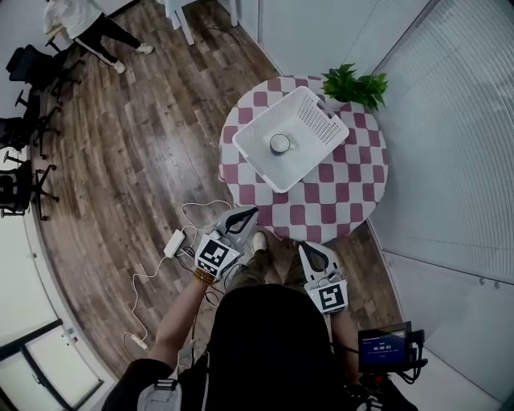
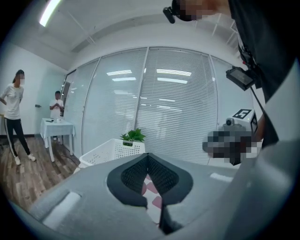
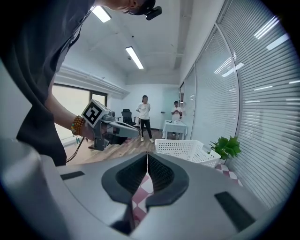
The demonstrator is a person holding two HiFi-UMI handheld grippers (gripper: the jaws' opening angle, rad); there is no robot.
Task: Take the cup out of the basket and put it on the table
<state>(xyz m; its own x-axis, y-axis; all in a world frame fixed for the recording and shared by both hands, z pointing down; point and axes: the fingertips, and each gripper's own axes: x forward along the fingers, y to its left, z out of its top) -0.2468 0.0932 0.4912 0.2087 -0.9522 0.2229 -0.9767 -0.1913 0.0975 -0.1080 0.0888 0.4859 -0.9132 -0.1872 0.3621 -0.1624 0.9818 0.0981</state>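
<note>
The left claw (image 1: 249,212) is closed, its two dark pads pressed together with nothing between them; the left gripper view shows the same meeting line at the left claw (image 2: 148,156), with only a sliver of red-and-white check seen below it. The right claw (image 1: 308,250) is likewise closed and empty, its pads touching along a straight seam (image 3: 147,155). Both are held at the near edge of the round worktop (image 1: 347,195), the left one just beside its near-left rim and the right one a little nearer to the person, and both point toward the far side. The worktop wears a red-and-white checked cloth. On its far-left part sits the white perforated basket (image 1: 320,122), set at an angle, and the cup (image 1: 279,144) stands upright in the middle of the basket's bottom, well apart from both claws. In the gripper views only the basket's walls show (image 2: 111,151) (image 3: 183,148); the cup cannot be seen there. A green potted plant (image 1: 356,85) stands at the far-right rim of the worktop, just beside the basket. On the wooden floor (image 1: 136,160) to the near left lie a white power strip (image 1: 174,242) and its cable. Far off to the left are black office chairs (image 1: 24,72) and a person (image 1: 84,24) walking.
</note>
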